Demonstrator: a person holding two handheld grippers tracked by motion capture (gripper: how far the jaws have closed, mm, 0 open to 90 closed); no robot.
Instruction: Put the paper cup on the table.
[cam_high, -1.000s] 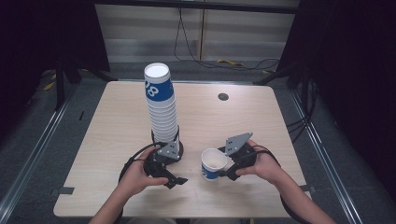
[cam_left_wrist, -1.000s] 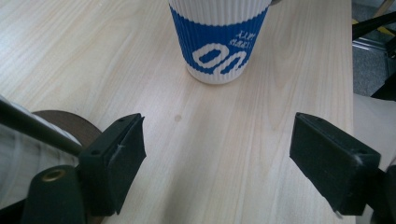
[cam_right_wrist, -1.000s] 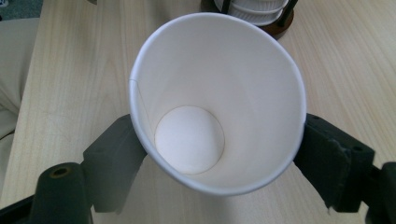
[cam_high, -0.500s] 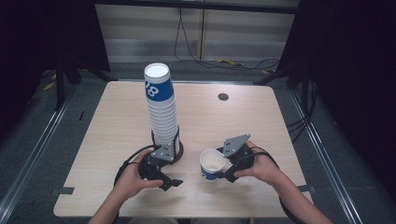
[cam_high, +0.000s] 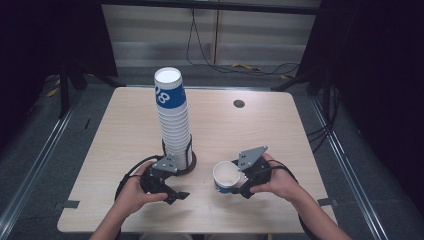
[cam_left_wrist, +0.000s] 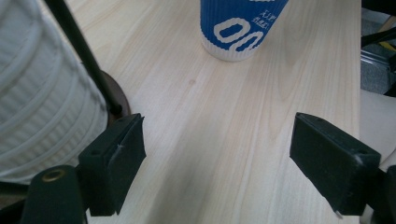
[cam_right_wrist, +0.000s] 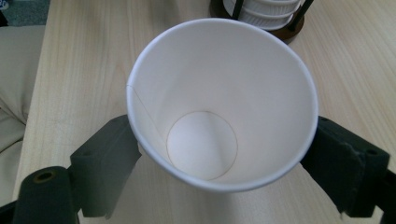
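A tall stack of white ribbed paper cups (cam_high: 172, 120), the top one banded blue, stands in a dark rod holder (cam_high: 190, 162) mid-table. My left gripper (cam_high: 177, 196) lies low in front of the stack, open and with nothing between its fingers. Its own view shows the stack (cam_left_wrist: 42, 107) at left, a holder rod (cam_left_wrist: 84, 51), and bare wood between the jaws of the left gripper (cam_left_wrist: 217, 163). My right gripper (cam_high: 235, 182) is shut on a single blue-and-white cup (cam_high: 226, 176), tilted with its mouth up. That cup (cam_right_wrist: 219, 102) is pinched at both sides in the right gripper (cam_right_wrist: 219, 158).
The wooden table (cam_high: 125, 125) has a round cable hole (cam_high: 239, 103) at the back right. Ahead of the left gripper stands the base of the single cup (cam_left_wrist: 238, 28). Beige cloth on the person's lap (cam_right_wrist: 14, 93) lies past the table's front edge.
My left hand has drawn slightly back and left, away from the foot of the stack, jaws unchanged. The right hand and its cup have stayed put.
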